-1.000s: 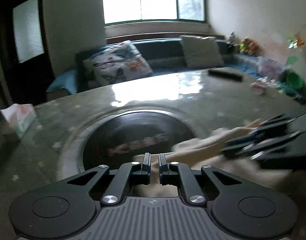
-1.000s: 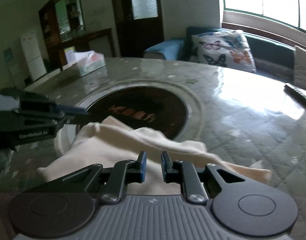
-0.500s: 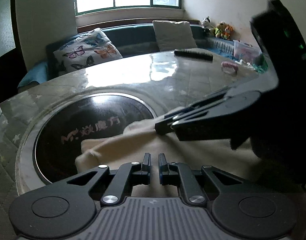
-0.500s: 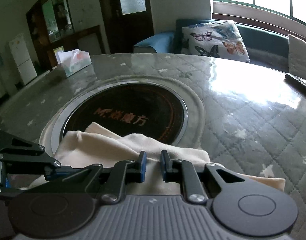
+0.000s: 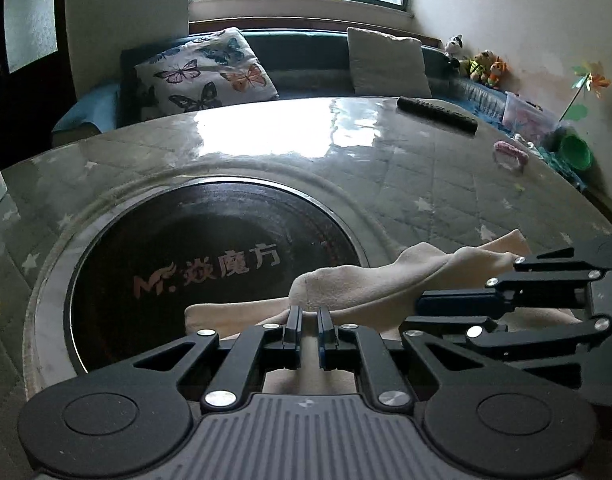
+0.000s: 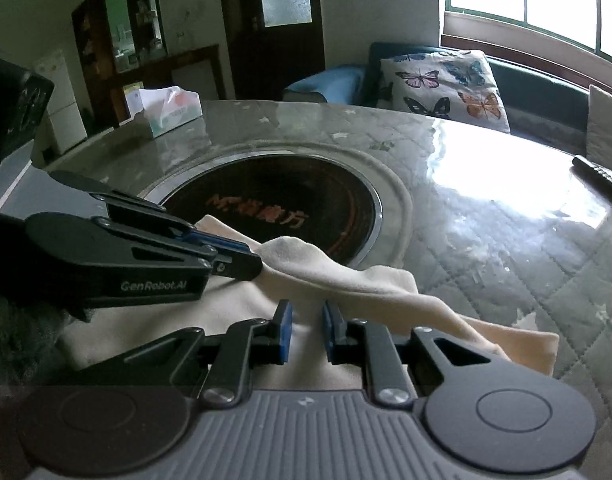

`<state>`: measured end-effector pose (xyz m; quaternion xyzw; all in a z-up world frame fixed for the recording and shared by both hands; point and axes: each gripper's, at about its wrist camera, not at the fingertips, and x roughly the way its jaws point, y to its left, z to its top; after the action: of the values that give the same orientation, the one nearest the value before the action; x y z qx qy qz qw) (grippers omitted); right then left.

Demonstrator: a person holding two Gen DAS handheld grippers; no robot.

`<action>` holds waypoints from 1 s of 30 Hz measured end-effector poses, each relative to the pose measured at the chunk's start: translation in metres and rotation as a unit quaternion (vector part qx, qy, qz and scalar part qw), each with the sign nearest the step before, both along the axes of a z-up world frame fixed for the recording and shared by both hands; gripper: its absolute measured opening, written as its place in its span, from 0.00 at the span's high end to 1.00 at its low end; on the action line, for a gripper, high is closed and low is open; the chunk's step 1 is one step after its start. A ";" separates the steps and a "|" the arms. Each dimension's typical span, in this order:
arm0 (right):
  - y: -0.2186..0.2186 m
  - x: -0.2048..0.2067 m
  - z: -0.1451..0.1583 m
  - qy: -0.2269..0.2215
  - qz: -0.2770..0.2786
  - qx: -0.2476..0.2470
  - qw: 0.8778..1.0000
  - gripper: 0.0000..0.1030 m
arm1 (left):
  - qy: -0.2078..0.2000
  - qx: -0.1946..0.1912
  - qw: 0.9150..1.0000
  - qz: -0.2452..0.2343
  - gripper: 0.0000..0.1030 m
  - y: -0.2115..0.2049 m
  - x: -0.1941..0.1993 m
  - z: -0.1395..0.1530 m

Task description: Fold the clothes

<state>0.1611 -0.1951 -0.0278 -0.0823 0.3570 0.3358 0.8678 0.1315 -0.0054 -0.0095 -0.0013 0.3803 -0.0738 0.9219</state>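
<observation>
A cream cloth lies on the marble table, partly over the black round inset. My left gripper is shut on a fold of the cloth, which rises from between its tips. In the right wrist view the left gripper pinches that fold at the left end of a raised ridge in the cloth. My right gripper is closed to a narrow gap with cloth between its pads. It also reaches in from the right in the left wrist view, right gripper. The two grippers sit close together.
A black remote and a pink item lie at the table's far right. A tissue box stands near the far left edge. Behind the table are a sofa and a butterfly cushion.
My left gripper has swung in with the cloth's fold and now sits beside the right gripper. The cloth has bunched into a raised ridge. The right gripper has barely moved.
</observation>
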 end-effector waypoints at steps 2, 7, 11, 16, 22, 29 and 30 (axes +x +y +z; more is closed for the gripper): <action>-0.006 -0.005 0.004 -0.001 -0.003 0.004 1.000 0.85 | -0.008 0.000 1.000 0.000 0.91 0.000 -0.005 0.003; -0.021 -0.019 0.010 -0.002 -0.004 0.005 1.000 0.84 | -0.044 0.001 0.999 -0.026 0.91 -0.007 -0.028 0.013; -0.034 -0.031 0.009 0.002 -0.005 -0.005 1.000 0.84 | -0.050 0.009 0.997 -0.049 0.91 -0.018 -0.045 0.011; -0.046 -0.047 0.009 0.003 -0.008 -0.005 1.000 0.83 | -0.053 0.017 0.996 -0.067 0.86 -0.027 -0.064 0.007; -0.057 -0.073 0.009 -0.017 0.000 -0.018 1.000 0.71 | -0.054 0.024 0.995 -0.074 0.71 -0.031 -0.085 0.001; -0.080 -0.090 0.011 -0.021 -0.005 0.000 1.000 0.67 | -0.060 0.017 0.996 -0.065 0.70 -0.023 -0.100 -0.002; -0.083 -0.091 0.011 -0.019 -0.008 -0.001 1.000 0.67 | -0.061 0.016 0.996 -0.064 0.69 -0.021 -0.101 -0.002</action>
<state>0.0701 -0.2777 -0.0172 -0.0865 0.3412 0.3273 0.8769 0.0301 -0.0264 -0.0120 0.0424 0.3239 -0.1261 0.9367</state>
